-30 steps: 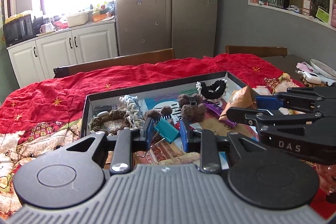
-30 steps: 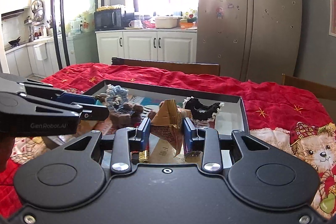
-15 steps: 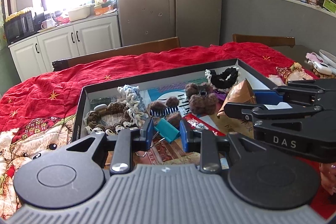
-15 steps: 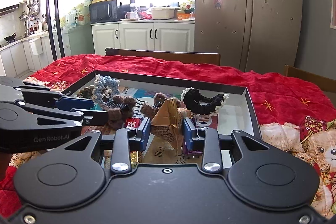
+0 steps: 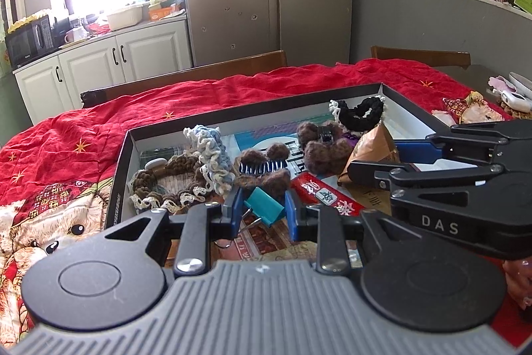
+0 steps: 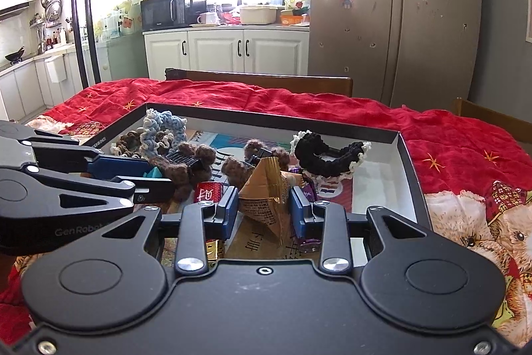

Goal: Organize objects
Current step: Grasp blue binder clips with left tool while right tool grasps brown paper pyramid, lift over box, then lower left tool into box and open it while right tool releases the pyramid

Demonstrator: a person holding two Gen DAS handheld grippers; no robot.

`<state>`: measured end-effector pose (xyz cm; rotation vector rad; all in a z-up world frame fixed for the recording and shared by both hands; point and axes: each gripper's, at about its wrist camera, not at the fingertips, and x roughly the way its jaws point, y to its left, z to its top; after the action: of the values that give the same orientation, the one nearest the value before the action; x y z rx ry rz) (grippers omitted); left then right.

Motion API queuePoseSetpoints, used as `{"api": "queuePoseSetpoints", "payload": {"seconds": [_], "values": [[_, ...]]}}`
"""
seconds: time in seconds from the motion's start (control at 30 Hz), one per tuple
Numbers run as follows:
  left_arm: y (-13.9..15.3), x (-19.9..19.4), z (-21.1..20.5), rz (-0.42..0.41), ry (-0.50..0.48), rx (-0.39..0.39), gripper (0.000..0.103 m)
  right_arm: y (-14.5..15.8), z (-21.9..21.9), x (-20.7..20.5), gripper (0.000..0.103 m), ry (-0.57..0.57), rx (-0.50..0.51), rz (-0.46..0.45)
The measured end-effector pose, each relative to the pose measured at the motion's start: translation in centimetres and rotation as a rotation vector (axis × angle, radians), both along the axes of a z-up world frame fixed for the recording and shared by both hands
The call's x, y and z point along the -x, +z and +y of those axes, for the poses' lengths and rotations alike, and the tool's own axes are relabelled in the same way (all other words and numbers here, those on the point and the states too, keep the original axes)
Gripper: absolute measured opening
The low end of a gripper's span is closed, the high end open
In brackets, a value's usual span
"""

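Note:
My left gripper (image 5: 262,212) is shut on a teal binder clip (image 5: 266,207), whose wire handles hang below the blue pads. My right gripper (image 6: 264,210) is shut on a crumpled brown-gold snack packet (image 6: 266,188). Both hover side by side over the near part of a shallow black box (image 5: 252,112) with a white inside. In the box lie a blue-white crocheted scrunchie (image 5: 212,152), a brown scrunchie (image 5: 166,178), a black scrunchie (image 6: 319,155), fuzzy brown hair clips (image 5: 262,165) and a red packet (image 5: 326,195). The right wrist view shows the left gripper (image 6: 156,177) at the left.
The box rests on a red cloth (image 6: 332,105) with bear prints that covers the table. Wooden chair backs (image 6: 266,79) stand behind the far edge. Small white items (image 5: 512,95) lie at the table's far right. Cabinets and a fridge are beyond.
Both grippers have sunk a little and come nearer over the box, each still holding its object. The things in the box have not moved.

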<state>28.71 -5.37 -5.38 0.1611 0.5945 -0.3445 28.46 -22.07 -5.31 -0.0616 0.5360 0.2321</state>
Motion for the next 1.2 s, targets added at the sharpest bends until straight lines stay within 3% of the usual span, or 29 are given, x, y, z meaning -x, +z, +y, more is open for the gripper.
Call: {"api": "queuePoseSetpoints", "payload": {"seconds": [0.93,1.2], "values": [[-1.1,-0.4,0.0,0.031,0.007,-0.005,0.031,-0.5,0.3,-0.4,0.032,0.005,0.012,0.009],[-1.1,-0.3,0.0,0.030,-0.001,-0.005,0.038,-0.6,0.3,-0.4,0.034,0.005,0.014,0.010]]}}
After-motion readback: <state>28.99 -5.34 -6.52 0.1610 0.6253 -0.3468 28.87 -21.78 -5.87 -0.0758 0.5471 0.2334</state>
